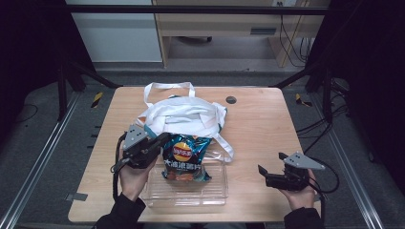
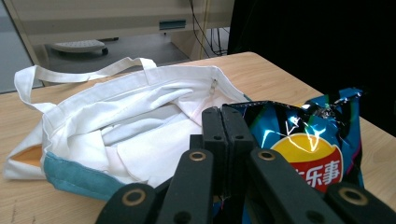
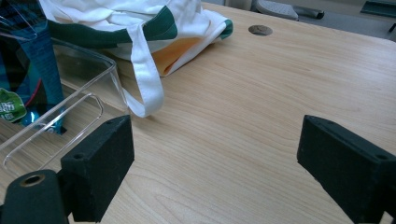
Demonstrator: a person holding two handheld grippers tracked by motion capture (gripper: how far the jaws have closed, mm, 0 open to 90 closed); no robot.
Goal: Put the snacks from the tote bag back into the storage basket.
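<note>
A blue chip bag (image 1: 184,157) with a red and yellow logo stands tilted, its lower end inside a clear plastic box (image 1: 191,193) at the table's front. My left gripper (image 1: 162,140) is shut on the bag's upper left edge. In the left gripper view the two jaws (image 2: 224,116) press together with the foil edge of the chip bag (image 2: 317,149) pinched between them. My right gripper (image 1: 270,165) rests open at the front right, held low over bare wood. Its pads (image 3: 100,163) stand wide apart with nothing between them.
A crumpled white tote bag (image 1: 184,114) with teal trim lies behind the box, one strap (image 3: 144,79) trailing toward the front. A round grommet (image 1: 231,99) sits in the table's far side. The wooden table (image 1: 267,129) has free room on its right half.
</note>
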